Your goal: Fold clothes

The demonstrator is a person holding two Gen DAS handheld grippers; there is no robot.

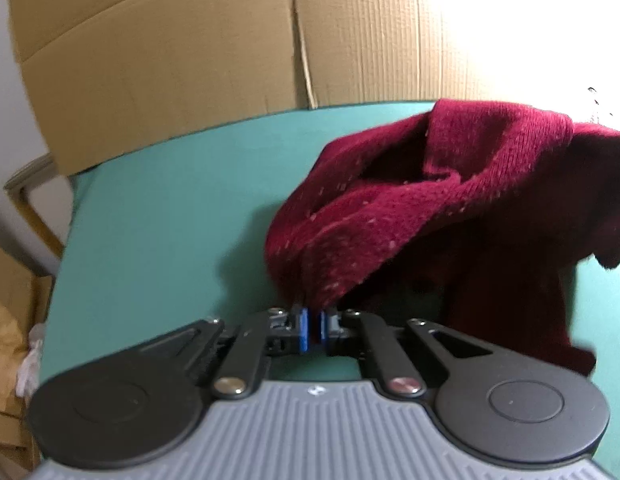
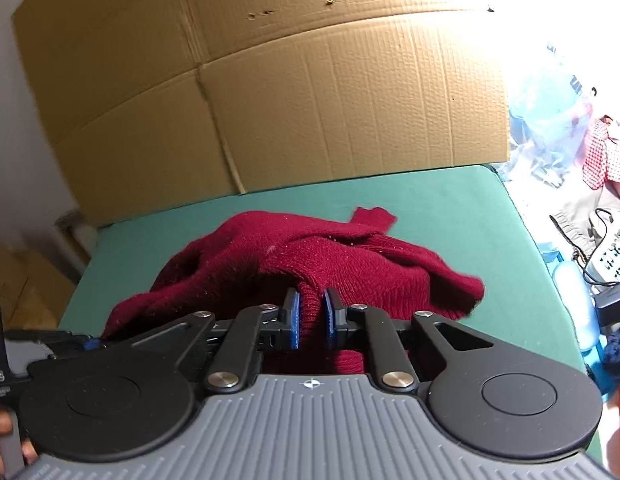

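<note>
Big cardboard sheet walls off table's far edge at 12 o'clock. Green table carries bunched maroon sweater at centre. Clutter pile off table at 3 o'clock. Right gripper clenched on sweater fold; left gripper pinching sweater hem, fabric lifted, blocking 2 o'clock.

Legible text is limited to one item. In the right wrist view, the dark handheld device at the left edge carries white lettering cut off by the frame; only the fragment "DAS" can be read. Smaller lines printed beneath it are too blurred to read.
</note>
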